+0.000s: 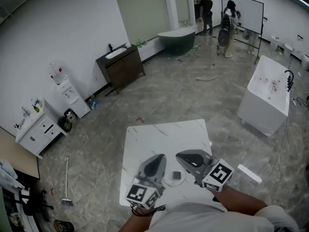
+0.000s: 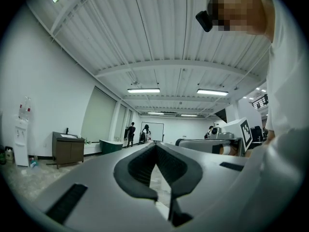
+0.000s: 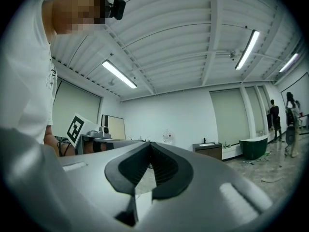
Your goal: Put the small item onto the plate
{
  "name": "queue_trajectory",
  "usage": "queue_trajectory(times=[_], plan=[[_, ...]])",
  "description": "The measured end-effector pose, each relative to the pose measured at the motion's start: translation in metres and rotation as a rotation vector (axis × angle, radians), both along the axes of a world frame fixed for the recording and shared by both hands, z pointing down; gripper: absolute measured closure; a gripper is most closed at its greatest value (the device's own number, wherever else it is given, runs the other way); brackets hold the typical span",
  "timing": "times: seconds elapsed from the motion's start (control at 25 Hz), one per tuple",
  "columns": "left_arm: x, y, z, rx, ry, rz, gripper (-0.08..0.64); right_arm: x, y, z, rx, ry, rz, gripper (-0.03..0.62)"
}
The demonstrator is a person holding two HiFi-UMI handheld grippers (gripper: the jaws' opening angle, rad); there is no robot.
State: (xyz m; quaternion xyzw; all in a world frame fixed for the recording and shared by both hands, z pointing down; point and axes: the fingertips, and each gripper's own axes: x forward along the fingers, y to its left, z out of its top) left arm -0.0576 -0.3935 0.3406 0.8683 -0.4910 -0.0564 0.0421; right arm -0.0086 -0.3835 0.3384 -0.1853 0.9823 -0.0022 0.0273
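Note:
In the head view a small round white plate (image 1: pixel 169 181) lies near the front edge of the white marble table (image 1: pixel 164 139). A small dark grey item (image 1: pixel 176 175) sits on the plate. My left gripper (image 1: pixel 158 157) hovers just left of the plate, my right gripper (image 1: pixel 179 154) just right of it. Both sets of jaws are shut with nothing between them. In the left gripper view the left gripper (image 2: pixel 155 145) has its pads meeting at the tip. The same shows for the right gripper (image 3: pixel 149 144) in the right gripper view. Neither gripper view shows the plate or the item.
A white bathtub (image 1: pixel 268 95) stands to the right of the table and a dark wooden vanity (image 1: pixel 120 64) at the back wall. White cabinets (image 1: pixel 41 129) and a broom (image 1: pixel 66 187) are on the left. Two people (image 1: pixel 227 28) stand by a whiteboard far off.

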Motion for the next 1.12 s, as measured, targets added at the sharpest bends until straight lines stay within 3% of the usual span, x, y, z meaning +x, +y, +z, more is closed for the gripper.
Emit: queue_trajectory(times=[0.24,1.12], plan=[[-0.001,0.0,-0.003,0.008,-0.008,-0.003,0.554,0.001,0.006,-0.018,-0.008,-0.042,-0.003,0.589],[0.009,-0.007,-0.001,0.018,-0.009,-0.01,0.554,0.005,-0.001,-0.011,-0.033,-0.039,0.009,0.589]])
